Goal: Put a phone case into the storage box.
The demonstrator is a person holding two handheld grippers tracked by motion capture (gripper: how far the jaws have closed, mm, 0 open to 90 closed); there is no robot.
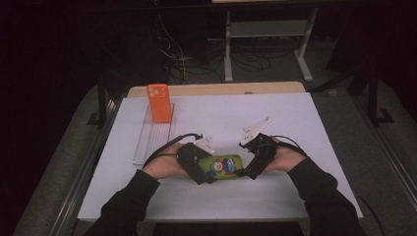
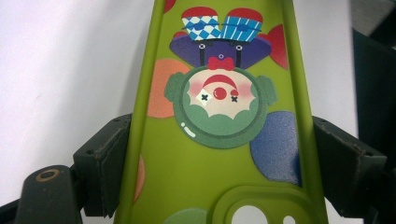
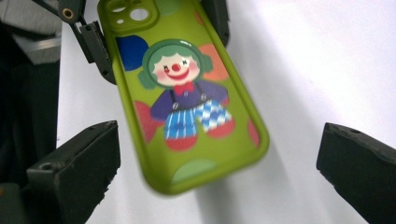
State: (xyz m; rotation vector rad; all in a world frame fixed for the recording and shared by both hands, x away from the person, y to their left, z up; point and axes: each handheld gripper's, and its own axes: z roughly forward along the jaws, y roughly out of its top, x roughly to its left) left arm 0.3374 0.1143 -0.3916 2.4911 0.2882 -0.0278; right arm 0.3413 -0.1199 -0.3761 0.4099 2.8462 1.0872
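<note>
A green phone case [image 1: 223, 166] printed with a clown lies lengthwise between my two grippers, near the front of the white table [image 1: 275, 113]. My left gripper [image 1: 205, 169] is shut on its camera-hole end. In the left gripper view both black jaws press the long sides of the case [image 2: 219, 140]. My right gripper [image 3: 217, 170] stands open at the other end, with its jaws wide apart on either side of the case [image 3: 187, 107] and not touching it. That end casts a shadow on the table, so it seems slightly raised.
An orange phone [image 1: 159, 102] stands upright at the far end of a clear tray [image 1: 147, 142] on the left side of the table. A wooden board edge [image 1: 216, 89] runs along the back. Beyond it are a dark floor, cables and a desk frame.
</note>
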